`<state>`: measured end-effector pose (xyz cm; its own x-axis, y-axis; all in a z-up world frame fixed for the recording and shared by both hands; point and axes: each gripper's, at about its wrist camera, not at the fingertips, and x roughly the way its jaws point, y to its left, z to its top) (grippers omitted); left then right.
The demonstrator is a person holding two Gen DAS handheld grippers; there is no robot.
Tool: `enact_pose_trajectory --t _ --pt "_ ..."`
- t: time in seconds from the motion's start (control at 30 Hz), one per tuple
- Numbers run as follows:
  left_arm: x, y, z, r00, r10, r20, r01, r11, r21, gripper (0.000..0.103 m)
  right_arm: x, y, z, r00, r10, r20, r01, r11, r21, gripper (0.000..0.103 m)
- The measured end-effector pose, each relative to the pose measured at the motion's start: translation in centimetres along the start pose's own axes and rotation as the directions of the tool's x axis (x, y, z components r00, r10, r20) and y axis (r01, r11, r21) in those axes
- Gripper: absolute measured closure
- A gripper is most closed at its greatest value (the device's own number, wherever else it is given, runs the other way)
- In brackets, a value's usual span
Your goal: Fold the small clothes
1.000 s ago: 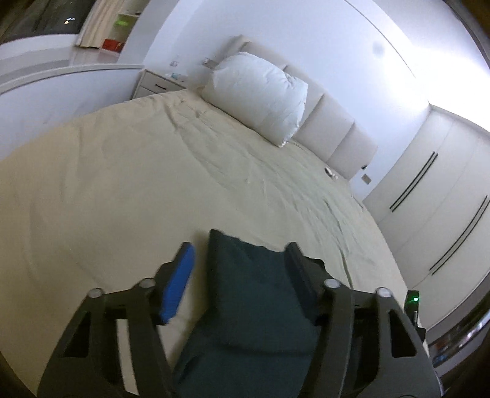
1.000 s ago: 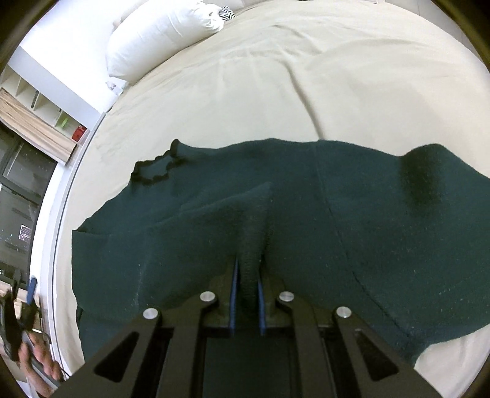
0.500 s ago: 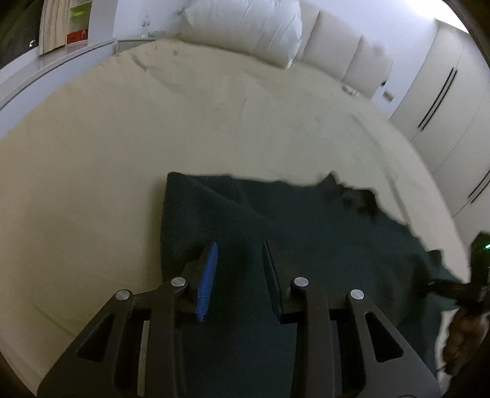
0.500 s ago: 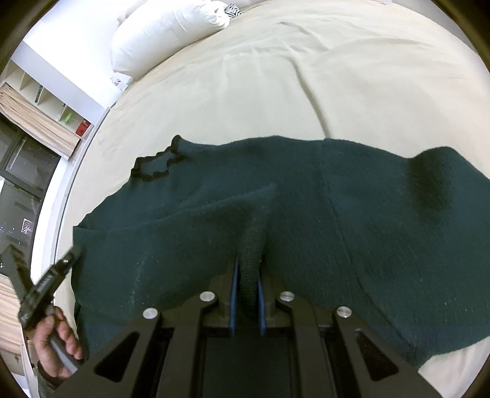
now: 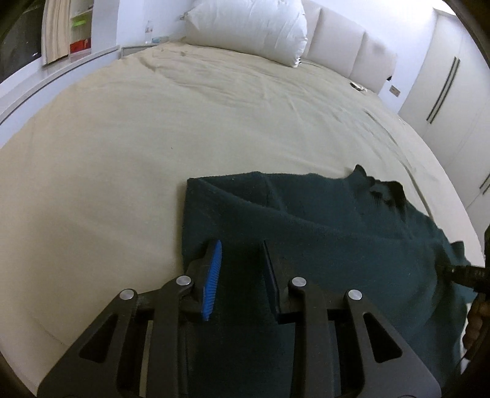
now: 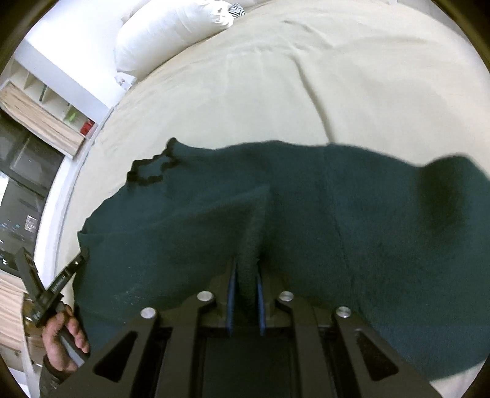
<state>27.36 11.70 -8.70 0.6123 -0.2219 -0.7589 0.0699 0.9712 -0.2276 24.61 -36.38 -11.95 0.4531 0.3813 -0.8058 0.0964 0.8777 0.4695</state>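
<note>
A dark green garment (image 5: pixel 321 232) lies spread on the bed (image 5: pixel 153 128), on the part of the sheet farthest from the white pillow (image 5: pixel 248 27). Its scalloped neckline (image 6: pixel 151 170) is on the edge that faces the pillow.

The right gripper (image 6: pixel 245 284) is clenched on a raised ridge of the garment's cloth; the fabric stands up between its blue pads and the rest of the garment drapes away flat on both sides, on the bed.

The left gripper (image 5: pixel 240 272) is over the garment's end away from the right gripper, just inside its folded side edge. Its fingers (image 5: pixel 211 275) stand a little apart with dark cloth between them. From the left wrist view I cannot tell whether the pads press the cloth, though the gap looks too wide for a firm pinch. In the right wrist view the left gripper shows at the garment's far edge, with the hand (image 6: pixel 62 339) that holds it wrapped around the handle.

Beyond the pillow is a padded headboard (image 5: pixel 346 39), and white wardrobe doors (image 5: pixel 444 76) stand beside the bed.
</note>
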Motion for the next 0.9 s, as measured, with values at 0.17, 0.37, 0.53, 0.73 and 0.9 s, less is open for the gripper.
enact_pose_trajectory --t 0.17,0.37,0.53,0.73,0.9 --pt "-2.6 -0.4 0.6 0.998 0.007 0.055 -0.006 1.000 -0.020 0.076 -2.0 -1.1 -0.3 0.999 0.021 0.033 -0.023 0.998 0.062 0.081" --pt "-0.9 0.2 0.4 0.999 0.027 0.028 -0.027 0.999 -0.021 0.076 -4.9 3.2 -1.2 0.983 0.112 0.143 -0.113 0.994 -0.003 0.077" --pt "0.3 1.7 -0.1 0.999 -0.038 0.030 0.041 0.996 -0.084 0.076 0.9 2.9 -2.0 0.985 0.172 0.019 -0.173 0.984 0.039 0.078" --pt "-0.1 2.3 -0.4 0.996 -0.067 0.059 0.076 0.984 -0.161 0.076 -2.8 -3.8 -4.3 0.975 0.180 0.134 -0.207 0.950 0.233 0.100" --pt "-1.8 1.2 -0.6 0.995 -0.069 0.072 0.081 0.980 -0.180 0.076 -8.7 -7.2 -7.7 0.975 0.071 0.208 -0.132 0.947 0.292 0.065"
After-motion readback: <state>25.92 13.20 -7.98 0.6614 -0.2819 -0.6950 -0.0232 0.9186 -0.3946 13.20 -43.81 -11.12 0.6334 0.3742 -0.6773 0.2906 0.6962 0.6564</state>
